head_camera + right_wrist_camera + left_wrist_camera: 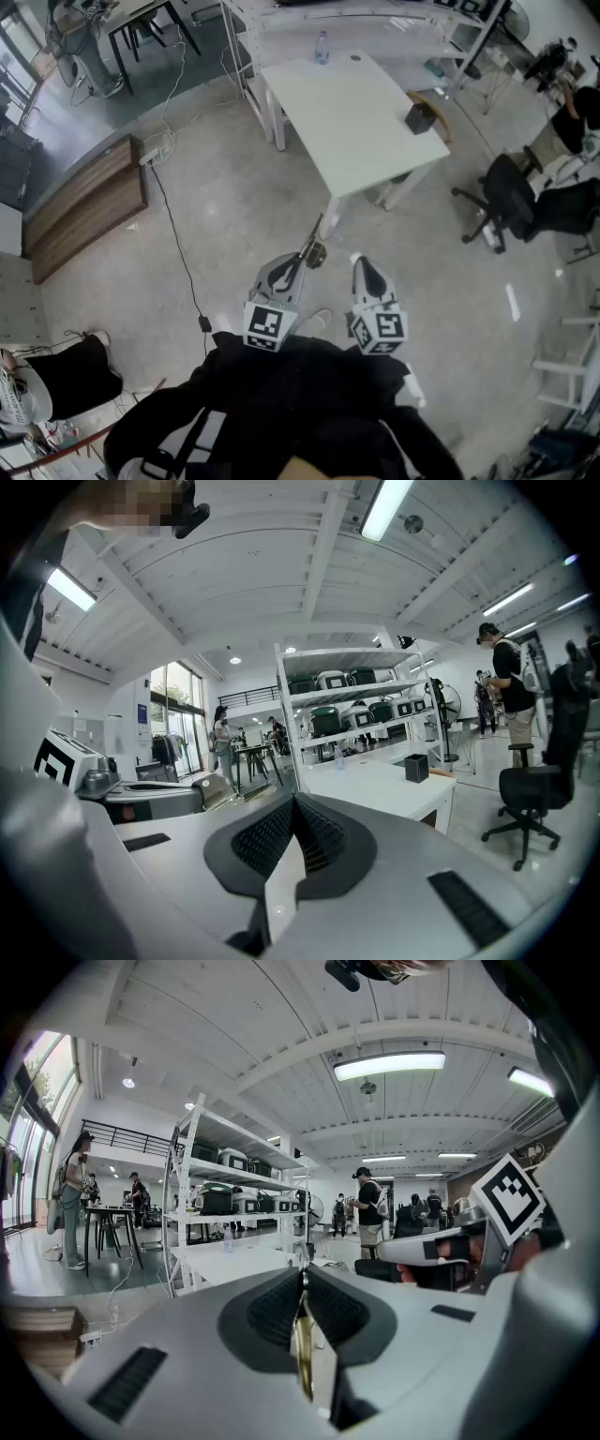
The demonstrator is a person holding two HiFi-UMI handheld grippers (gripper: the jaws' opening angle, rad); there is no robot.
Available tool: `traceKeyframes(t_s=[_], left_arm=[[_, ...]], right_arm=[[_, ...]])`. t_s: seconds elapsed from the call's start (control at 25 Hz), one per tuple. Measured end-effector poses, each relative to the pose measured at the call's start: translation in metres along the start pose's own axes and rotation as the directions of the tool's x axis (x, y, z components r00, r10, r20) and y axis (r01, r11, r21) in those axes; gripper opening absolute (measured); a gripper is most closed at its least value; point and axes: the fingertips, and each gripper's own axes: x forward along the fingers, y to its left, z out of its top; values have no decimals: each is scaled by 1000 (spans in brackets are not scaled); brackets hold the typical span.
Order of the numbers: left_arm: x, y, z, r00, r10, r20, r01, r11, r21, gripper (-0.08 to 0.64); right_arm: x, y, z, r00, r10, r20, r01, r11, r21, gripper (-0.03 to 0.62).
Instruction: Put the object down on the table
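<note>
thin brassy object clamped in L gripper, R gripper jaws pressed together w/ nothing held, both held short of white table

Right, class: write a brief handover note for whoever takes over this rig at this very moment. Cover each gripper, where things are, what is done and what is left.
Left gripper: shut on a thin brass-coloured object.
Right gripper: shut, nothing in it.
Both are held close to the person's body, above the floor.
Table: ahead, apart from both grippers. A black box sits near its right edge and a bottle at its far end.
Done: the object is held.
Left: go to the table, lower the object onto a bare part, then open the left gripper.
</note>
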Motion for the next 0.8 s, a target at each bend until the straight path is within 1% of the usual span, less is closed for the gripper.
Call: traceKeyframes(t_s=[0.16,0.32,0.44,0.56,0.68,0.8], left_arm=[[4,-1,1,1000,10,5,-10,1000,11,28],[14,-1,2,1000,18,5,-18,998,54,28],[23,-1,5,1000,24,1,-24,998,54,28],[36,-7,9,999,32,7,-32,998,57,28],[47,-14,8,999,40,14,-41,995,93,28],[48,-16,9,999,50,2,-50,995,80,28]], right_arm=[[1,-6,-1,1000,17,10,-17,1000,-17,2],[4,-18,6,1000,10,11,-10,1000,-18,2],[9,-28,10,1000,9,15,-9,1000,-11,2],[13,-40,15,999,26,33,-26,1000,-11,2],[14,-53,16,998,39,47,-38,999,-9,2],[13,-57,18,998,49,48,-49,999,2,2]])
